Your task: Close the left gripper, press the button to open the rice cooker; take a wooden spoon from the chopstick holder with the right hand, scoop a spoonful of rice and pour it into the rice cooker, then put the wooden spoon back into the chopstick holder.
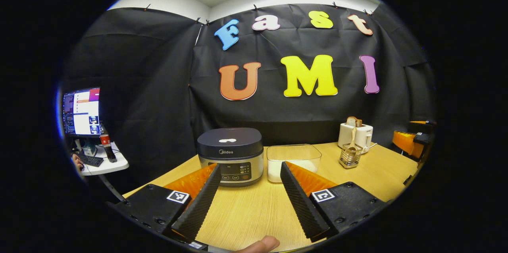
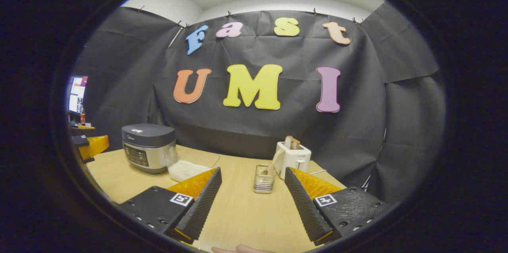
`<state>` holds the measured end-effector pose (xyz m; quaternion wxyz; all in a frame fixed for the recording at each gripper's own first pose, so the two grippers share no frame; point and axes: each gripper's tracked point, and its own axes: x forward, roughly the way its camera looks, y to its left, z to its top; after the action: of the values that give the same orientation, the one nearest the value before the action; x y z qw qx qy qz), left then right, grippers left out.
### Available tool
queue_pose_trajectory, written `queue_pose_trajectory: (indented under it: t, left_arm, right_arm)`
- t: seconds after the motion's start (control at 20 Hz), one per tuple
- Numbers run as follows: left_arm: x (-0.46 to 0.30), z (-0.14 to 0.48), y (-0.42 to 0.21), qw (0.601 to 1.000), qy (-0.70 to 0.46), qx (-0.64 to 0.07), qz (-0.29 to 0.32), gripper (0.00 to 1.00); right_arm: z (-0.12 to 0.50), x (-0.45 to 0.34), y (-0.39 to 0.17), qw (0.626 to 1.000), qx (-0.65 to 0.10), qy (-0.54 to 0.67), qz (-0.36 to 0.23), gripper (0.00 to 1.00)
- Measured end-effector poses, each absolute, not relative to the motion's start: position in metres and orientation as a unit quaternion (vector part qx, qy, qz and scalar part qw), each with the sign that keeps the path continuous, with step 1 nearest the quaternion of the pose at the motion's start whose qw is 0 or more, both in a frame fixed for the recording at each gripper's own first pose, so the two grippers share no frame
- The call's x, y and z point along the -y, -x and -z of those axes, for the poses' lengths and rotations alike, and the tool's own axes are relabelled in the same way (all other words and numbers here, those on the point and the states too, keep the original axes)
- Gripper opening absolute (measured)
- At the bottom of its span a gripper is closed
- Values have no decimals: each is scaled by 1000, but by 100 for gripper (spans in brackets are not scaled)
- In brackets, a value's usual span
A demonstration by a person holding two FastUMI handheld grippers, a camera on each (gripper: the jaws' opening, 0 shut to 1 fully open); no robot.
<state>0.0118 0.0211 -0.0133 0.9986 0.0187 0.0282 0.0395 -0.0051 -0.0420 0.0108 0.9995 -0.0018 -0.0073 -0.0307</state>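
Observation:
A rice cooker (image 1: 230, 157) with a dark lid stands shut on the wooden table (image 1: 246, 213), just beyond my left gripper (image 1: 250, 165), which is open with nothing between its fingers. To the cooker's right is a clear tub of white rice (image 1: 293, 159). Farther right, a wire chopstick holder (image 1: 350, 157) carries a wooden spoon (image 1: 352, 136). In the right gripper view, the holder (image 2: 264, 179) and spoon (image 2: 274, 161) stand a little ahead of my right gripper (image 2: 253, 170), which is open and holds nothing. The cooker (image 2: 149, 147) and the rice tub (image 2: 186, 169) sit to its left.
A white toaster (image 1: 356, 134) with bread in it stands behind the holder, also seen as the toaster (image 2: 293, 157) in the right gripper view. A side table (image 1: 103, 163) with a monitor (image 1: 81, 112), keyboard and bottle is at the far left. A thumb (image 1: 258, 245) shows at the bottom.

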Motion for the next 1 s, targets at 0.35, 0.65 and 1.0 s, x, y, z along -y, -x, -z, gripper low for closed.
queue_pose_trajectory:
  t: [0.35, 0.65, 1.0]
  left_arm:
    - [-25, -6, -61, 997, -39, -65, -15, 43]
    - [-50, -30, -124, 994, -28, -102, -31, 3]
    - [-76, -17, -183, 981, -7, -188, -43, 3]
  right_arm:
    - [-20, 74, 12, 998, 14, -41, 52, 95]
    - [-24, 88, 16, 996, 20, -53, 63, 96]
    - [-25, 102, 19, 994, 18, -85, 65, 95]
